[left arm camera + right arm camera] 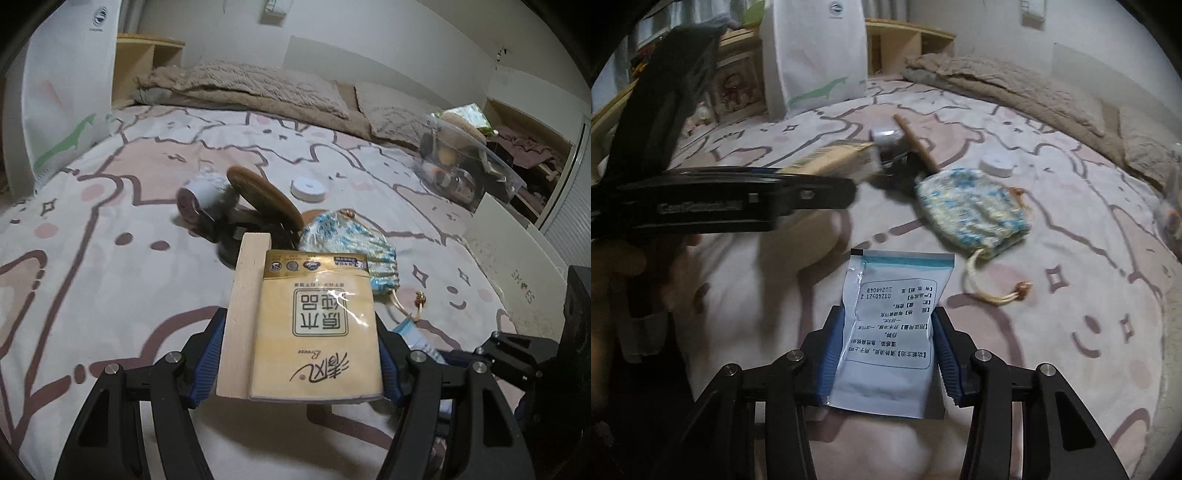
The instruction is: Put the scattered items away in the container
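My left gripper [301,354] is shut on a yellow tissue pack [317,328] and a pale wooden block [242,314], held side by side above the bed. My right gripper [886,354] is shut on a white medicine sachet [892,325]. The left gripper [812,184] also shows in the right wrist view, blurred, at the left. On the bed lie a blue-and-white drawstring pouch [354,247] [975,206], a brown wooden-handled brush [258,192] [916,144], a small roll [201,192] and a white round case [308,186] [996,164]. The clear plastic container [469,162] stands far right, holding several items.
The bed has a cartoon-print sheet [110,258] and beige pillows [240,85] at the head. A white paper bag [62,92] [816,55] stands at the left. A white shoe box [517,254] lies at the right edge. Wooden shelves [908,40] line the wall.
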Tool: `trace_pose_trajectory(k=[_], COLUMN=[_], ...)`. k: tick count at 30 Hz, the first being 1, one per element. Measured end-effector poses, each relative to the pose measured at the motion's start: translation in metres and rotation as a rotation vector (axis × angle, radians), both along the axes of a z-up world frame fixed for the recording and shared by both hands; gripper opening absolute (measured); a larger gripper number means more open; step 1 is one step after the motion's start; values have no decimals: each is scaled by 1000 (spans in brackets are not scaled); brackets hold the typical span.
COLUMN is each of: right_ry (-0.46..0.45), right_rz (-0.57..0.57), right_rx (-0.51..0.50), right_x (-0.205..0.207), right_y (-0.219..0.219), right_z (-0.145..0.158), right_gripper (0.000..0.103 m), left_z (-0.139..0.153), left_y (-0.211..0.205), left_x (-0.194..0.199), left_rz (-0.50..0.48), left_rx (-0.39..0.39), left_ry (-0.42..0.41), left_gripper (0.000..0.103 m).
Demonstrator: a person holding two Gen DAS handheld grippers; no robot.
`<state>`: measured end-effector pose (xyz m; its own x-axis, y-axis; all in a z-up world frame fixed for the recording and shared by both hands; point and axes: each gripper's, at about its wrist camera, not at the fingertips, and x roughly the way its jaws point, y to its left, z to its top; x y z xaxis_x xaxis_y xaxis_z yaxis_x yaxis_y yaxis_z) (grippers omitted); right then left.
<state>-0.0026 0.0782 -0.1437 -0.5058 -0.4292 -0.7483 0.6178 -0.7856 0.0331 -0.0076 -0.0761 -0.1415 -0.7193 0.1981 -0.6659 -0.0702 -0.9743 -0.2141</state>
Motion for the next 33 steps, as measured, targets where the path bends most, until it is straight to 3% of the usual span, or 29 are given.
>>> trace_pose_trajectory(k=[20,26,30,33], right_ry=[175,167,166,169], right_rz=[-252,-259,-257,-259], right_rx=[-163,-167,-164,-172], right_x=[-20,-19,-18,-17], right_y=[87,91,92,95], right_z=[73,68,67,68], right_gripper=[48,48,48,48], left_z=[33,15,-6,-21], left_y=[17,23,29,31], left_x=[5,0,-4,-5], left_rz=[-46,-78,-92,-63], left_rx=[16,11,-44,-99], left_ry=[95,23,-43,-87], left_gripper=[70,70,71,89])
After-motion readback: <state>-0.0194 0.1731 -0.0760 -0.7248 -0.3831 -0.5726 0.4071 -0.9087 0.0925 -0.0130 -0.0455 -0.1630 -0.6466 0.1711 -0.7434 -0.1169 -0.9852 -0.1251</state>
